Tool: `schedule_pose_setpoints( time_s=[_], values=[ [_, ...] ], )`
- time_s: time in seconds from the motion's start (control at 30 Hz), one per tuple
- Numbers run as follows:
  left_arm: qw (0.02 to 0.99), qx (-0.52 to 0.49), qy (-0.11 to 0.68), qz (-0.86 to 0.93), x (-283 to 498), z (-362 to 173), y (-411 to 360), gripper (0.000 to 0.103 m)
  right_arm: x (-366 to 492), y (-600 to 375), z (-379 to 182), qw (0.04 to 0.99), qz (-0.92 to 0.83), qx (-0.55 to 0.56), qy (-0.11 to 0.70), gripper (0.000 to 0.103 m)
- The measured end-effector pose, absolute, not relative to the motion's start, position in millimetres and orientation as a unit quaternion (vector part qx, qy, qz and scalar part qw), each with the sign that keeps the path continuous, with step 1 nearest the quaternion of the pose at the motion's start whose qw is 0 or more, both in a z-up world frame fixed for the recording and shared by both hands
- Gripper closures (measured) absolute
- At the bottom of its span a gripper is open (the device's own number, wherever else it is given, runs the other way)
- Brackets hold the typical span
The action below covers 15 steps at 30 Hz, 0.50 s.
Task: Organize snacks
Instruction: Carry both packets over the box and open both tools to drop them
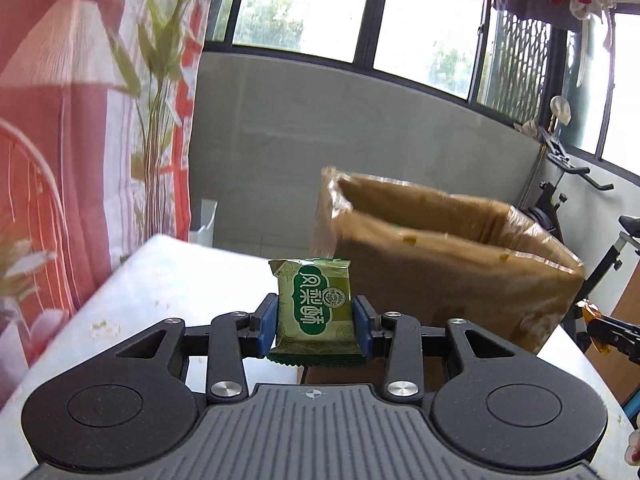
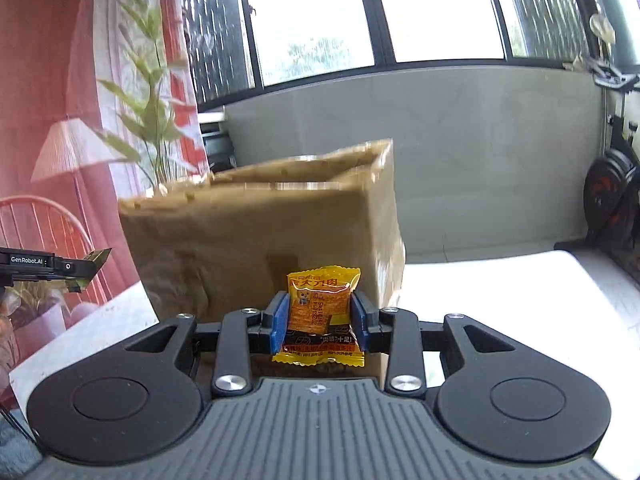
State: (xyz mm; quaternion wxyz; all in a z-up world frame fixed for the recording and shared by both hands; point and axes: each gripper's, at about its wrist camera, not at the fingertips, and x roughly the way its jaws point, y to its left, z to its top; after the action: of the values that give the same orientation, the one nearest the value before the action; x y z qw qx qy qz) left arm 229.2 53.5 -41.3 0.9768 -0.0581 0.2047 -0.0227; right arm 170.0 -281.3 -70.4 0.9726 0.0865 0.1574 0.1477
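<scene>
My left gripper (image 1: 315, 322) is shut on a green snack packet (image 1: 316, 308) with white lettering, held upright above the white table (image 1: 168, 280). An open brown cardboard box (image 1: 440, 256) stands just ahead and to the right of it. In the right wrist view my right gripper (image 2: 319, 322) is shut on a yellow and orange snack packet (image 2: 322, 312), raised close in front of the same cardboard box (image 2: 260, 232). The right gripper with its orange packet shows at the left wrist view's right edge (image 1: 608, 330); the left gripper shows at the right wrist view's left edge (image 2: 52, 266).
A red patterned curtain (image 1: 80, 140) hangs along the left side. Behind the table are a grey low wall (image 1: 360, 128) and tall windows. An exercise bike (image 1: 568, 200) stands at the right. White table surface (image 2: 500, 284) lies to the right of the box.
</scene>
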Motion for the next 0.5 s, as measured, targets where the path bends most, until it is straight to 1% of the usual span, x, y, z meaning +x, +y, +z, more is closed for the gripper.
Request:
schedule_pose_setpoints(
  time_s=[0.1, 0.23, 0.3, 0.5],
  values=[
    [0.982, -0.035, 0.179, -0.053, 244, -12, 33, 0.061, 183, -281, -40, 0.978, 0.155, 0.069, 0.125, 0.068],
    [0.982, -0.018, 0.155, -0.105, 267, 15, -5, 0.061, 213, -267, -15, 0.98, 0.165, 0.032, 0.104, 0.068],
    [0.98, -0.012, 0.152, -0.129, 287, 19, -26, 0.061, 235, -258, -10, 0.979, 0.167, 0.015, 0.112, 0.068],
    [0.968, 0.003, 0.195, -0.16, 345, 9, -74, 0.061, 292, -237, -17, 0.973, 0.16, -0.011, 0.168, 0.068]
  ],
)
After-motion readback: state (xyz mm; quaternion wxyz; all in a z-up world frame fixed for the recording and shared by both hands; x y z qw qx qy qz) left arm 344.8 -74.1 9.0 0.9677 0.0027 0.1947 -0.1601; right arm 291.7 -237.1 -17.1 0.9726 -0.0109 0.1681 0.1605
